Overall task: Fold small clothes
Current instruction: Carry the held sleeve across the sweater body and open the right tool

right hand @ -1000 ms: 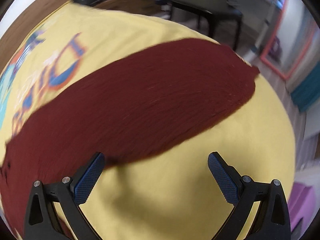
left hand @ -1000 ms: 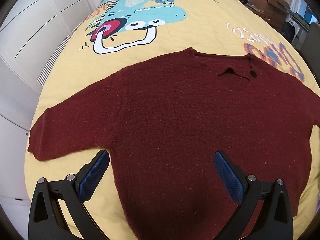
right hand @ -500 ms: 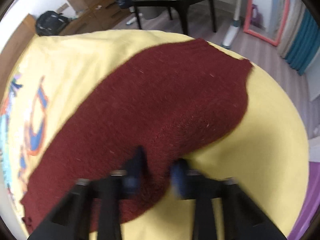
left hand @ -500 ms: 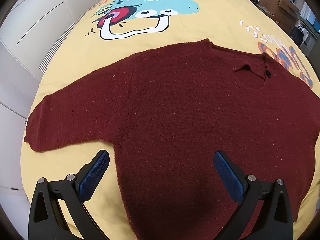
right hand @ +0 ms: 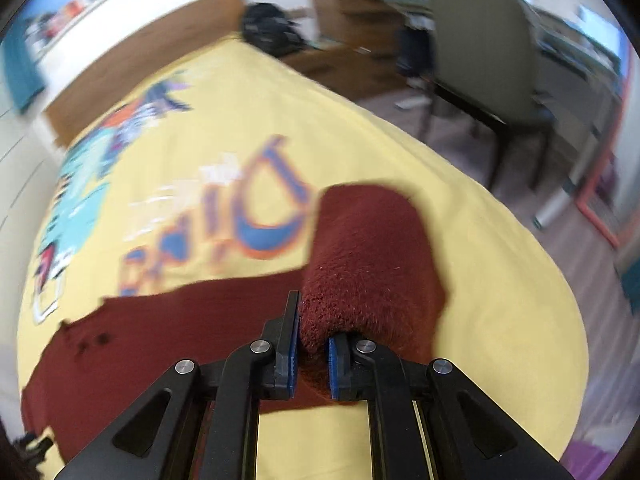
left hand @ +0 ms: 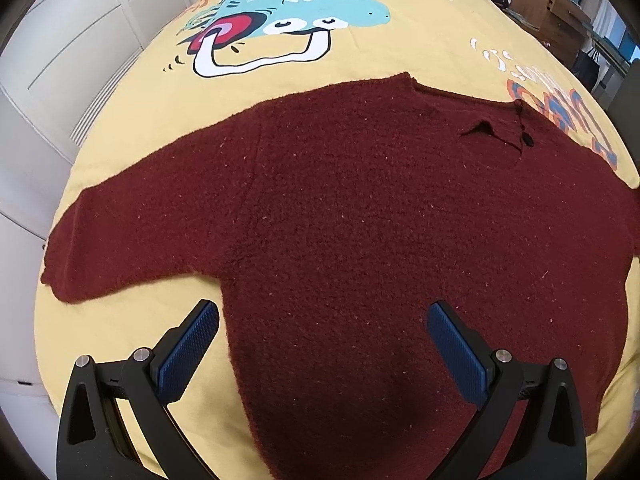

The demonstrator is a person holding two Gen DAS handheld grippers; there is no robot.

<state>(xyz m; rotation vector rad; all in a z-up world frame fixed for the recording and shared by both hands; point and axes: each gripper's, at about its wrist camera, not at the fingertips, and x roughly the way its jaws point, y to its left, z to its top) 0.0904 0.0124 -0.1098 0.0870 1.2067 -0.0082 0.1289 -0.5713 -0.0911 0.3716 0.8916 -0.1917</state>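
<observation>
A dark red knitted sweater [left hand: 360, 220] lies flat on a yellow bedspread [left hand: 380, 60], its left sleeve [left hand: 120, 232] stretched toward the bed's edge. My left gripper [left hand: 322, 336] hovers open above the lower body of the sweater, with nothing between its blue pads. In the right wrist view, my right gripper [right hand: 313, 346] is shut on the sweater's right sleeve [right hand: 368, 256], which is lifted off the bed and bulges up ahead of the jaws. The rest of the sweater [right hand: 140, 344] trails to the left on the bed.
The bedspread carries a cartoon print [left hand: 288, 20] and orange-blue lettering [right hand: 224, 232]. White cabinet doors [left hand: 60, 60] stand along the bed's left side. A chair [right hand: 492, 80], a dark bag [right hand: 272, 36] and wooden furniture [left hand: 556, 8] lie beyond the bed.
My right gripper closed on the right sleeve and lifted it off the bed, swinging up and leftward. The left gripper stayed open over the sweater's body, barely shifting.
</observation>
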